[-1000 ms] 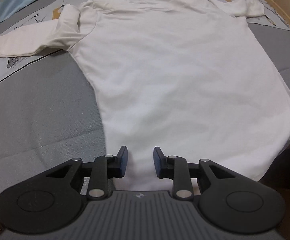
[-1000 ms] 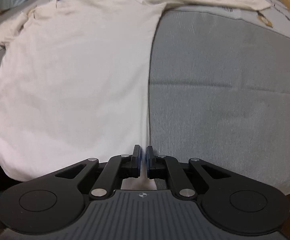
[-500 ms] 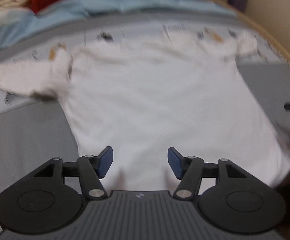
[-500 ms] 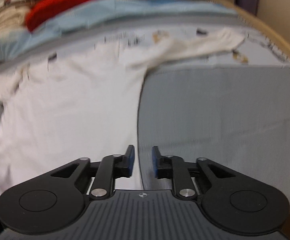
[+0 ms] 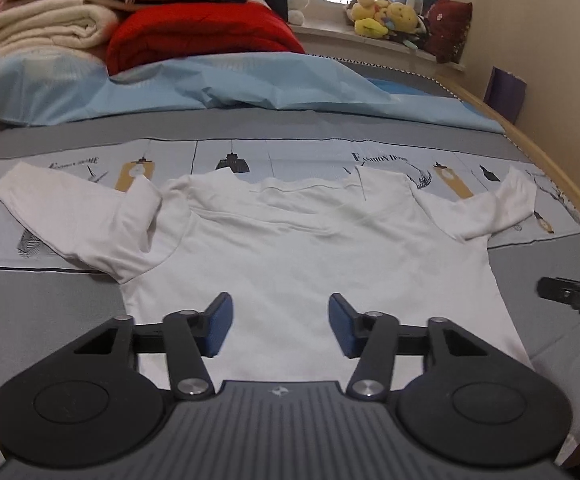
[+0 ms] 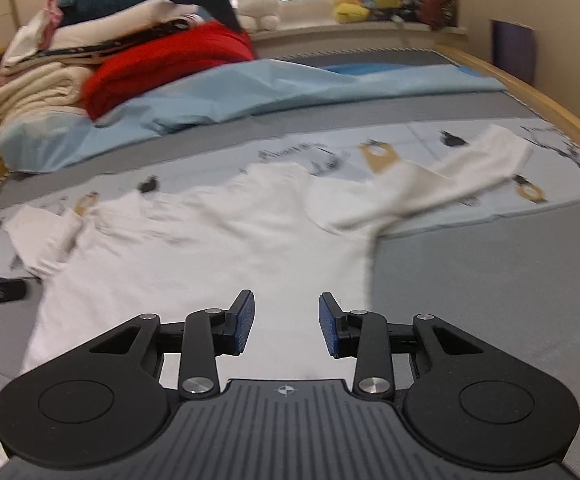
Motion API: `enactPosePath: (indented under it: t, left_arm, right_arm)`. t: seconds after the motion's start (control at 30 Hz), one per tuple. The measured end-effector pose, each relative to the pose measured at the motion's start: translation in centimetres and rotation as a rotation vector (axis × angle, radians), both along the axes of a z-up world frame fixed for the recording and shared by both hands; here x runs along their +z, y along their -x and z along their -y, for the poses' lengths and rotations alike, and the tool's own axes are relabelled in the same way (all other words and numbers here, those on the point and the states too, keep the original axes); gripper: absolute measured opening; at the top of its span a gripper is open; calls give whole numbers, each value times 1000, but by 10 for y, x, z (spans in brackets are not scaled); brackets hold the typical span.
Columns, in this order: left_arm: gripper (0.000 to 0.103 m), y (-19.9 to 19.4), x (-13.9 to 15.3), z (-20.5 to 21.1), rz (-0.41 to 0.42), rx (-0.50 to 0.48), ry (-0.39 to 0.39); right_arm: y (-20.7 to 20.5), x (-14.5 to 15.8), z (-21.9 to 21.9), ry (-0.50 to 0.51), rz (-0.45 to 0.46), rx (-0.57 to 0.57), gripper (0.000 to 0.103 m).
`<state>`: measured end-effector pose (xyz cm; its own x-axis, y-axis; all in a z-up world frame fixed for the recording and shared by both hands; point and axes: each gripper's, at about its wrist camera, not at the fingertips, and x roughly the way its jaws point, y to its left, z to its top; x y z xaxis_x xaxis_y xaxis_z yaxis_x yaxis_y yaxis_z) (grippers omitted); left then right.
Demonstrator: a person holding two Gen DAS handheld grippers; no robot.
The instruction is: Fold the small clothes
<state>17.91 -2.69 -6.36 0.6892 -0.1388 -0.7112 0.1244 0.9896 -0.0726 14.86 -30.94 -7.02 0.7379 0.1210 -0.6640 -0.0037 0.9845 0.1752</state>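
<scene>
White long-sleeved shirt [image 5: 310, 248] lies flat on the bed [image 5: 41, 320], hem toward the cameras, neckline at 12 o'clock; long axis runs 6 to 12, sleeves out to 9 and 3.

Left sleeve [image 5: 77, 220]: doubled back on itself near the shoulder, cuff toward 10 o'clock. Thin knit, soft, limp; shallow wrinkles across the chest.

Left gripper [image 5: 279, 330]: over the hem, shirt body ahead at 12. Jaws apart, having just closed a little; nothing between the blue pads, which hang clear of the cloth.

Right gripper [image 6: 285, 324]: over the hem near the shirt's right side edge, grey sheet at 3 o'clock. Jaws apart, having just been opening; nothing held.

Right sleeve [image 6: 442, 192]: straight, toward 1 o'clock, lying on the printed sheet band [image 6: 490, 208].

Judgement: each sleeve is nearer its own-side gripper; the sleeves probably fold inward first. Bedding is soft, so the cloth may drag.
</scene>
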Motion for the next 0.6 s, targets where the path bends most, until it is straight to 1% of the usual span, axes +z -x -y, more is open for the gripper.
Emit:
enactPosePath:
  t: [0.2,0.3,0.37,0.43,0.53,0.6]
  left_arm:
    - [53,-17,-6,2,9,24,-8]
    - [53,-25,-7,2,10,28,16]
    - [55,-30,-8,4,5,21,19]
    - [57,-34,-11,9,-10,1,2]
    - [62,-38,-15,20,-18,-8,-17]
    - [64,-40,-19,26,-27,-12,2]
  right_arm:
    - [-23,1,-33,-6,59,20,37]
    - [-34,-1,-40,3,71,-2,37]
    - [-43,-3,-40,4,70,-25,37]
    - [-54,-8,-35,14,58,-53,37]
    - [-69,-13,-14,5,50,-110,37]
    - [-81,-18,12,-24,40,-154,37]
